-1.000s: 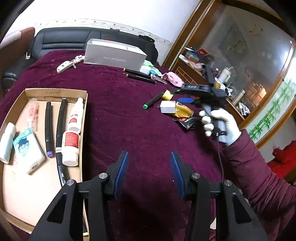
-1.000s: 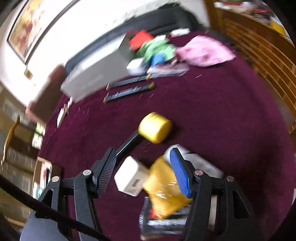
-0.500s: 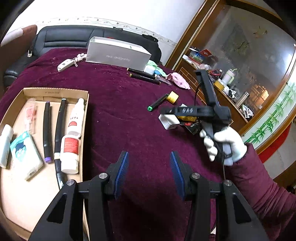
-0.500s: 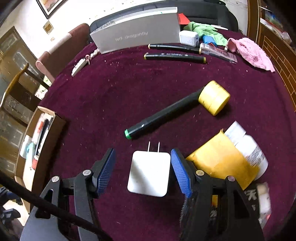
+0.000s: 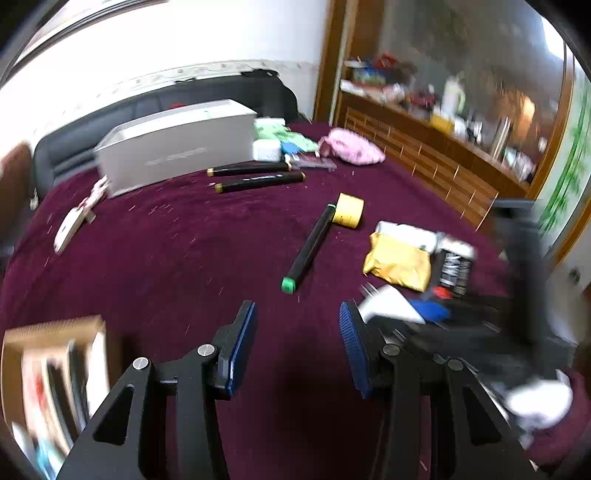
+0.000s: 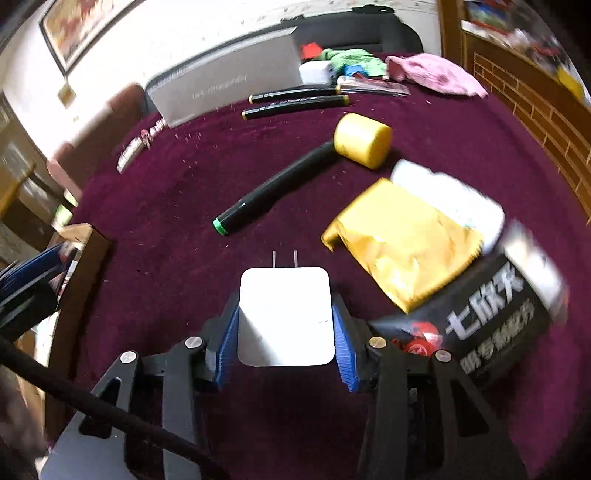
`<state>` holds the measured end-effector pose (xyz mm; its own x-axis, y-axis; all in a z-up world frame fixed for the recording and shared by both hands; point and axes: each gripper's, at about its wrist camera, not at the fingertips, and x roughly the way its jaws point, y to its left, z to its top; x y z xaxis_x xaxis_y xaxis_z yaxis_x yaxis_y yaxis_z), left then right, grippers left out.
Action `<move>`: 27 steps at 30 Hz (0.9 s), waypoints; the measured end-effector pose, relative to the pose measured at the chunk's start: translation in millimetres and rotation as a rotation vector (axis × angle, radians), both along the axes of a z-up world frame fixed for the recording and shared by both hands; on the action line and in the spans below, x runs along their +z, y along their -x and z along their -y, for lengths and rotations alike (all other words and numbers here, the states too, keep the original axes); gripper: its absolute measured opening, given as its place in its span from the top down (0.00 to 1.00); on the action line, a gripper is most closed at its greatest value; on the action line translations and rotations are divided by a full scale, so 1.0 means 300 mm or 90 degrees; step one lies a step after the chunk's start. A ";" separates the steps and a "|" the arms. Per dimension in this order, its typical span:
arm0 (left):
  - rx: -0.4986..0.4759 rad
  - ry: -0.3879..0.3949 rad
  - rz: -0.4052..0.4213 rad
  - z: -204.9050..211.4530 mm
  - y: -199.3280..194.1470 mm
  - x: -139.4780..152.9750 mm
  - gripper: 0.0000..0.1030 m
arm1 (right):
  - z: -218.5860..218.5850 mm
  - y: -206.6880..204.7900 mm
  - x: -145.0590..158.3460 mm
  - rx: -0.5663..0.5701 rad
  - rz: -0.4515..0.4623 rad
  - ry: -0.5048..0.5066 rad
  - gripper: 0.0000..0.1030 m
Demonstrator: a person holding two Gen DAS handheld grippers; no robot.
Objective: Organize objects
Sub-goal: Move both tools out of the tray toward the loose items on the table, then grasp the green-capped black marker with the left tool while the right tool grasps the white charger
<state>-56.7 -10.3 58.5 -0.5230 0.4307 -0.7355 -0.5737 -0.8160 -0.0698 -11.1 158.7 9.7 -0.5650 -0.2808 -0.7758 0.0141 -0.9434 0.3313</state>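
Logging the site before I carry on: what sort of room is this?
Probably a home living room: a black leather sofa along the wall, a framed painting above, and a wooden cabinet of household clutter beside the maroon-clothed table.

a wide bare stretch of the maroon cloth lies ahead of the left gripper, whose jaws stand apart with nothing between them. a black marker with a green end and a yellow roll cross the way ahead on the right. the yellow packet and black packet crowd the right gripper just beside the white charger it clamps. the cardboard tray walls the left side, a grey box the far edge.
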 end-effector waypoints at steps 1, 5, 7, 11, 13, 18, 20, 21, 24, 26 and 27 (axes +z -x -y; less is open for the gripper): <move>-0.011 0.017 -0.002 -0.040 0.033 -0.019 0.61 | -0.010 -0.005 -0.004 -0.002 -0.005 0.020 0.58; -0.032 0.074 -0.006 -0.167 0.165 -0.100 0.61 | -0.026 -0.005 -0.008 -0.007 -0.011 0.055 0.58; -0.046 0.090 -0.006 -0.211 0.211 -0.135 0.61 | -0.014 -0.005 -0.007 -0.004 -0.013 0.047 0.58; -0.073 0.118 -0.003 -0.286 0.263 -0.190 0.61 | -0.002 0.000 -0.006 -0.003 -0.014 0.044 0.58; -0.083 0.123 -0.016 -0.315 0.264 -0.200 0.61 | -0.008 -0.003 -0.008 -0.005 -0.013 0.054 0.58; -0.129 0.116 0.021 -0.329 0.251 -0.194 0.88 | -0.010 -0.006 -0.008 -0.004 -0.014 0.055 0.58; -0.130 0.126 0.023 -0.311 0.240 -0.188 0.89 | -0.006 -0.009 -0.008 -0.003 -0.016 0.049 0.58; -0.123 0.126 0.028 -0.291 0.233 -0.185 0.89 | -0.005 -0.009 -0.010 -0.002 -0.017 0.047 0.58; -0.089 0.119 0.026 -0.219 0.204 -0.162 0.89 | 0.000 -0.008 -0.012 0.000 -0.020 0.040 0.57; -0.061 0.100 0.024 -0.157 0.173 -0.131 0.89 | 0.005 -0.009 -0.013 0.001 -0.024 0.032 0.57; -0.047 0.087 0.021 -0.122 0.155 -0.112 0.89 | 0.009 -0.009 -0.013 0.002 -0.026 0.026 0.57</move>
